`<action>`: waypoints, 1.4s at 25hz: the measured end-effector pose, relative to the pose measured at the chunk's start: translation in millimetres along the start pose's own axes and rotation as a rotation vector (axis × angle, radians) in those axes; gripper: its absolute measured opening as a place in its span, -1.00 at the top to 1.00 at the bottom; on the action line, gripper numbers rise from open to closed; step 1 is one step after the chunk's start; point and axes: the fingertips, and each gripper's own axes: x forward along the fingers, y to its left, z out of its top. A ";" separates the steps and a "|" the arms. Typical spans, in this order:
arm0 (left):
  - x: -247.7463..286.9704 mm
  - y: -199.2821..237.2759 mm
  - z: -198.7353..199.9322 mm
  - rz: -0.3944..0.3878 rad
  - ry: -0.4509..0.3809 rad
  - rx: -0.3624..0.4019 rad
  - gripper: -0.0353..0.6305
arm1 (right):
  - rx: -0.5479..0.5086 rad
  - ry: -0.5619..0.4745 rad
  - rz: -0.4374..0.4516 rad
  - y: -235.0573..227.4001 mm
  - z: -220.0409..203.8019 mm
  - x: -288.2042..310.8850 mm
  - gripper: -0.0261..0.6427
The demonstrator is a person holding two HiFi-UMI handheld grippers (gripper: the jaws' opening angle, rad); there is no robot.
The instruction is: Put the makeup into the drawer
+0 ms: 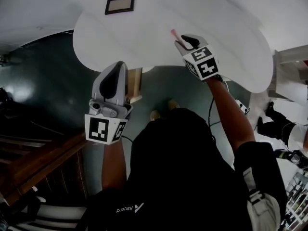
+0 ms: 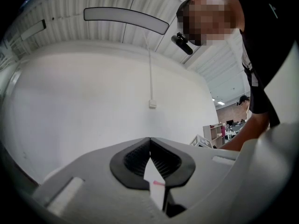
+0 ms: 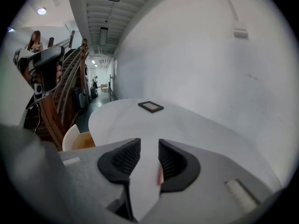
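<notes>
A thin pink makeup stick [image 1: 173, 33] lies on the white table [image 1: 144, 37], right at the tip of my right gripper [image 1: 182, 41]. In the right gripper view that gripper [image 3: 145, 150] stands open, and a pink sliver of the stick [image 3: 160, 175] shows against the inner edge of its right jaw with bare table across the rest of the gap. My left gripper [image 1: 119, 66] hovers off the table's near edge, empty. Its jaws [image 2: 150, 141] meet at the tips, and a pink speck [image 2: 159, 183] shows through the slit below them. No drawer is in view.
A small dark picture frame [image 1: 120, 4] lies at the far side of the table, seen too in the right gripper view [image 3: 150, 107]. A wooden chair [image 1: 136, 83] stands under the near edge. Wooden stair rails [image 1: 43, 153] run at the left. The floor is dark.
</notes>
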 end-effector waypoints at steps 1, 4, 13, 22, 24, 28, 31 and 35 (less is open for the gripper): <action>0.5 1.5 -1.0 0.003 0.002 0.000 0.86 | 0.000 0.024 0.002 -2.0 -4.3 6.4 0.55; 2.4 6.1 -6.2 0.011 0.010 -0.003 0.86 | 0.003 0.103 0.009 -9.6 -18.4 26.1 0.54; 7.6 21.4 -23.3 0.049 0.039 -0.023 0.86 | 0.030 0.285 0.052 -24.8 -54.5 69.0 0.54; 4.8 32.4 -31.7 0.087 0.056 -0.037 0.86 | 0.048 0.368 0.039 -33.0 -67.7 81.2 0.56; 4.0 34.3 -31.4 0.093 0.056 -0.037 0.86 | 0.057 0.375 0.043 -33.2 -68.2 82.5 0.58; 4.0 38.1 -34.2 0.105 0.056 -0.039 0.86 | 0.077 0.376 0.054 -32.4 -69.2 84.6 0.63; 6.7 37.5 -36.6 0.109 0.057 -0.042 0.86 | 0.098 0.369 0.054 -34.3 -70.8 85.1 0.67; 4.8 38.3 -35.1 0.112 0.060 -0.042 0.86 | 0.123 0.351 0.043 -33.7 -69.2 83.7 0.77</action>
